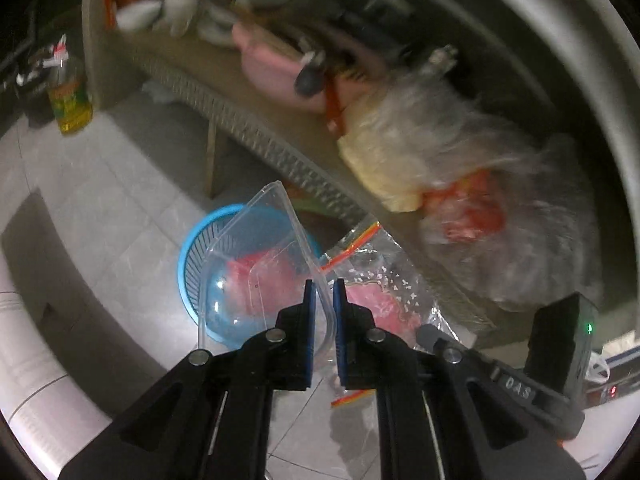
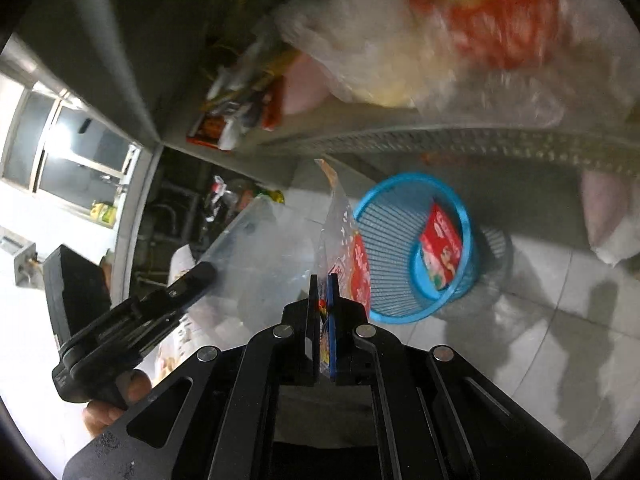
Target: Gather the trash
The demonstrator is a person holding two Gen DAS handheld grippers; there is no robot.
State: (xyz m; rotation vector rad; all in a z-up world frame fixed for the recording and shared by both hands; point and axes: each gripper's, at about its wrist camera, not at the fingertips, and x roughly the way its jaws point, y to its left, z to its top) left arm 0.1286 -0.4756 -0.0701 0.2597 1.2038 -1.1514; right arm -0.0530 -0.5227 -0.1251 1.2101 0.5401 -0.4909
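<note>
From the left wrist, the left gripper (image 1: 324, 292) pinches the thin rim of a clear plastic container (image 1: 256, 264), which hangs ahead and left of its fingers. Directly beyond and below sits the blue basket (image 1: 192, 264) on the floor. Just right of the fingers hangs a clear zip bag (image 1: 380, 280) with red contents. The rim grip looks shallow, so the container could slip or tip and miss the basket. The shelf clutter above is blurred and hard to identify.

From the right wrist, the right gripper (image 2: 324, 292) is pressed together on the zip bag (image 2: 340, 232), which stands edge-on ahead of the fingers. The basket (image 2: 416, 248) lies ahead and right, tilted, already holding a red packet (image 2: 440, 248). Released from here, the limp bag could drift and land beside the basket. To the left, the container (image 2: 256, 248) is only faintly visible, and what the bag holds is unclear.
</note>
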